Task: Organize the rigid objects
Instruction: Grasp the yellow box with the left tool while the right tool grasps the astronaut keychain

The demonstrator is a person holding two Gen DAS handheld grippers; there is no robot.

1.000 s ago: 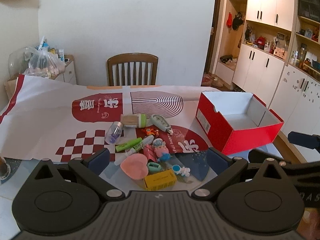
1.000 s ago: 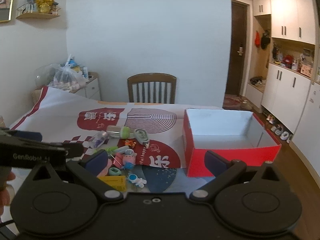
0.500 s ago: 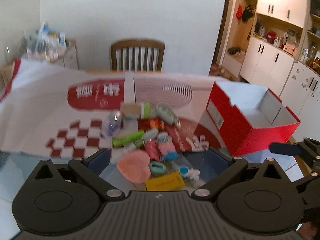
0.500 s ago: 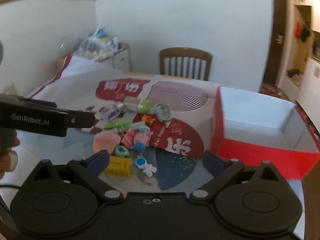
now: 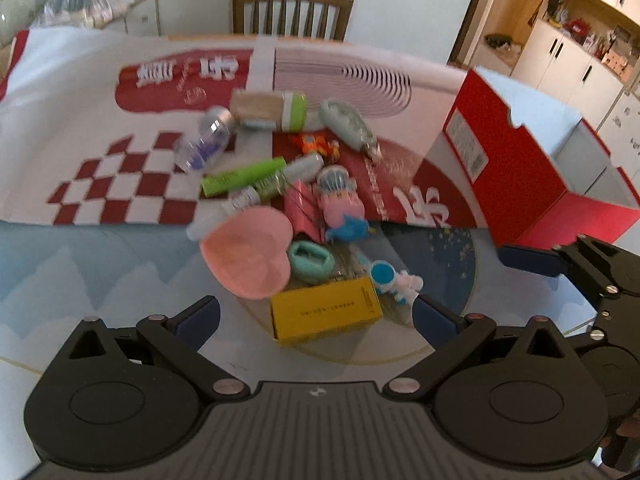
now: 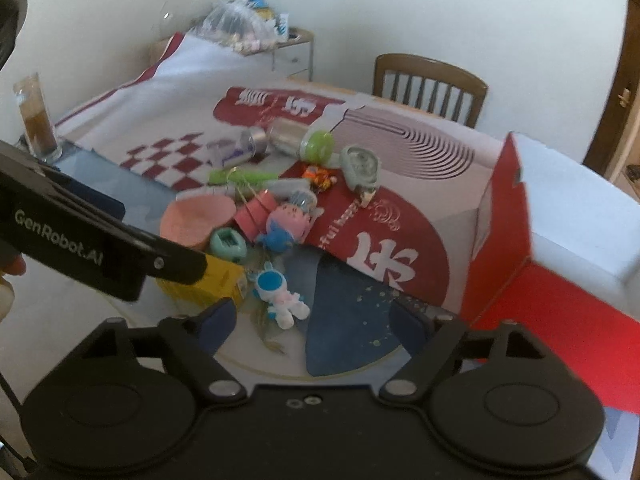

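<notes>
The yellow box [image 5: 326, 312] sits at the pile's near edge, left of the red box [image 5: 532, 184]. It looks light and stiff, so I'd pinch its long flat sides. Left gripper [image 5: 316, 314] is open and empty, right gripper [image 6: 312, 320] is closing on nothing near the astronaut toy [image 6: 280, 294].

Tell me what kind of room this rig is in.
Most likely a home dining area: a cloth-covered table with a wooden dining chair behind it, white built-in cupboards stacked with household clutter, and a glass of brown drink on the table.
</notes>
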